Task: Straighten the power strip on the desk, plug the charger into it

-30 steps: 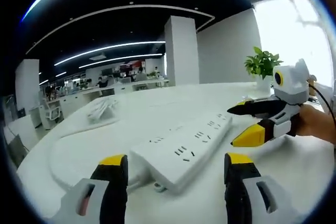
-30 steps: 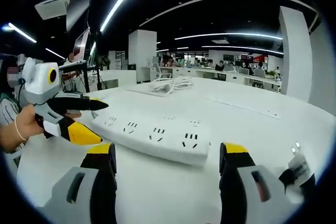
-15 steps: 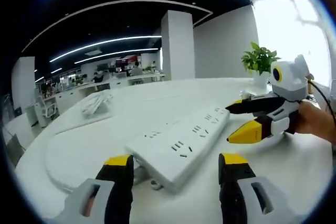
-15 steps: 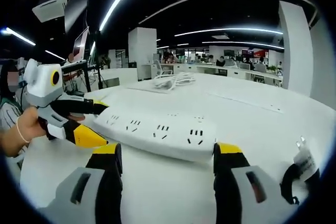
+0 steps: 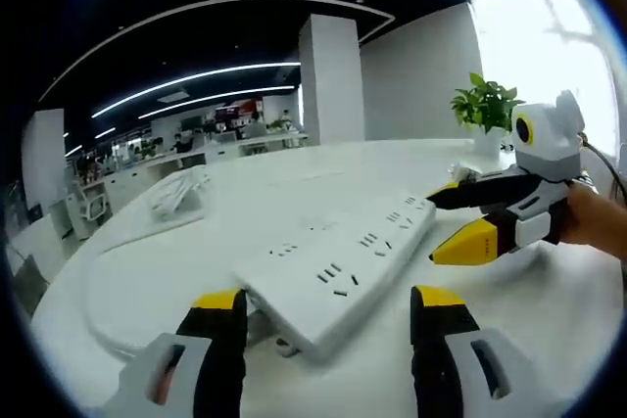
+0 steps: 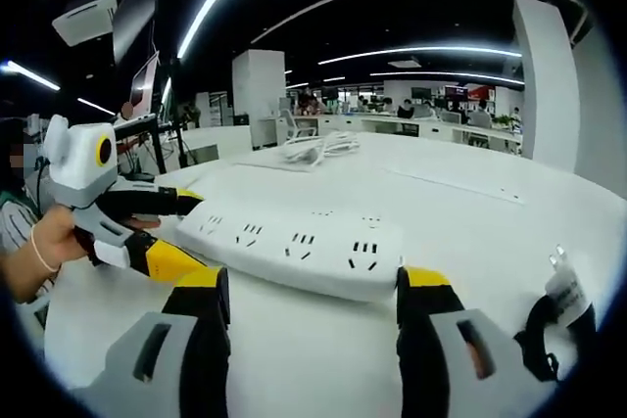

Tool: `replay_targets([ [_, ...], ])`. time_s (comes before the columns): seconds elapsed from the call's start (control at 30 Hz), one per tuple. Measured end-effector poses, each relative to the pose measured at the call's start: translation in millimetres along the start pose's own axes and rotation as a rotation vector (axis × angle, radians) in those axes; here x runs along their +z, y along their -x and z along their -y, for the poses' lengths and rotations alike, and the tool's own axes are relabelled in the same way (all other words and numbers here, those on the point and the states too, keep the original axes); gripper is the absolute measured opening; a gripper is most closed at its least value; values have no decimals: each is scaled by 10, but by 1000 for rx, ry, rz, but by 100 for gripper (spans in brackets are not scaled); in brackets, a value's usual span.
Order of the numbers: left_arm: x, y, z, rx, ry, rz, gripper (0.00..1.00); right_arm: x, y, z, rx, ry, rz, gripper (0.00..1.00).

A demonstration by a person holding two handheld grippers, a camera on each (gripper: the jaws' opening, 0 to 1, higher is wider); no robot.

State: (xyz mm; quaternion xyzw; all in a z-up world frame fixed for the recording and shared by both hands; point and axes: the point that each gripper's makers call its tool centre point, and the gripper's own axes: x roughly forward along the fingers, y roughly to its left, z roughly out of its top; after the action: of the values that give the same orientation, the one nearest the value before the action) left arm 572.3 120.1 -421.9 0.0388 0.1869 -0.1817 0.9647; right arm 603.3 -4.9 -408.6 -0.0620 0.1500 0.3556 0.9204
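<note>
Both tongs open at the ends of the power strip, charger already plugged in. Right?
Not plugged in. The right gripper view shows the charger lying loose on the desk, prongs bare, apart from the power strip. Otherwise right.

Charger [image 6: 566, 299] partly cut by right gripper view's edge; power strip [image 5: 338, 273] near end hidden btwn jaws, contact unclear.

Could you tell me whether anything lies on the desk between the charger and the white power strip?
Nothing visible does: bare white desk separates the white charger with black cable from the long white power strip.
</note>
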Motion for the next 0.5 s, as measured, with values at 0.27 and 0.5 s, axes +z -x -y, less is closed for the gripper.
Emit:
replay_targets([
  [0.27, -24, 41, -44, 24, -17, 3, 56, -38, 46, 55, -57, 32, -17, 56],
  [0.5, -27, 43, -37, 7, -23, -3, 55, -37, 72, 216, -112, -6, 12, 37],
])
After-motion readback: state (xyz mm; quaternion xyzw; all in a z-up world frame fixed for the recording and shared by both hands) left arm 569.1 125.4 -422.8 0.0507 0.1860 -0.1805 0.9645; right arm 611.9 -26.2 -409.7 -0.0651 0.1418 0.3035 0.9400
